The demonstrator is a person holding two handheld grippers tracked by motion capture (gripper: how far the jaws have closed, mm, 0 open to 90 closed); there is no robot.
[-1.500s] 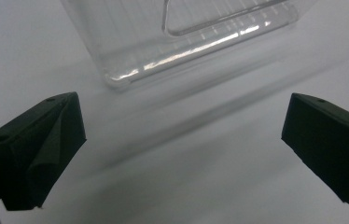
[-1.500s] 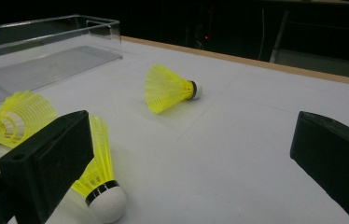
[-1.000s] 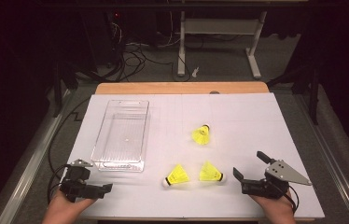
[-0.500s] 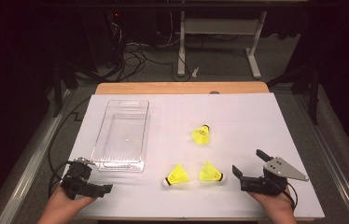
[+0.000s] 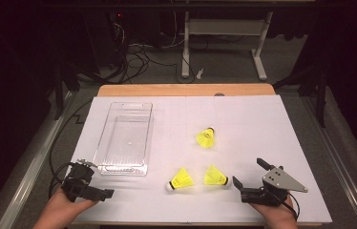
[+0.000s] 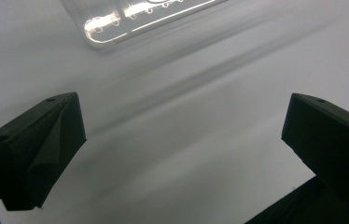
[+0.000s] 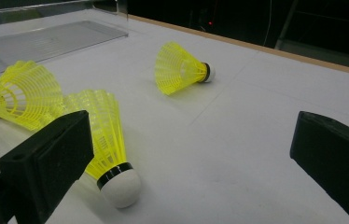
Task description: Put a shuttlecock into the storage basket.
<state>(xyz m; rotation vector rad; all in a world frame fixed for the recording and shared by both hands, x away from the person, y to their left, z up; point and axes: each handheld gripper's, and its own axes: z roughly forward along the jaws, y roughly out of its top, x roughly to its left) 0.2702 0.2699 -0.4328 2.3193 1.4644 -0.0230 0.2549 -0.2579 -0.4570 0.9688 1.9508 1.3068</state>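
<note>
While your hands rest at the near edge, the white table (image 5: 262, 124) spreads out ahead of you, with the clear plastic tray (image 5: 125, 137) lying on its left half, long side running away from you and nothing inside it. Your left gripper (image 5: 101, 192) sits just beside the tray's near left corner, and in the left gripper view its jaws stand wide apart over bare table, with the tray's rim (image 6: 116, 28) glinting just beyond them. Your right gripper (image 5: 249, 177) lies at the near right, its jaws also spread wide and holding nothing.

Three yellow shuttlecocks lie on their sides between tray and right gripper. The nearest shuttlecock (image 5: 215, 176) is just beside your right gripper's left jaw, its white cork (image 7: 120, 186) pointing toward you in the right gripper view. The second shuttlecock (image 5: 181, 178) lies close to its left, skirts nearly touching. The third shuttlecock (image 5: 206, 137) rests farther back, well apart from both.
</note>
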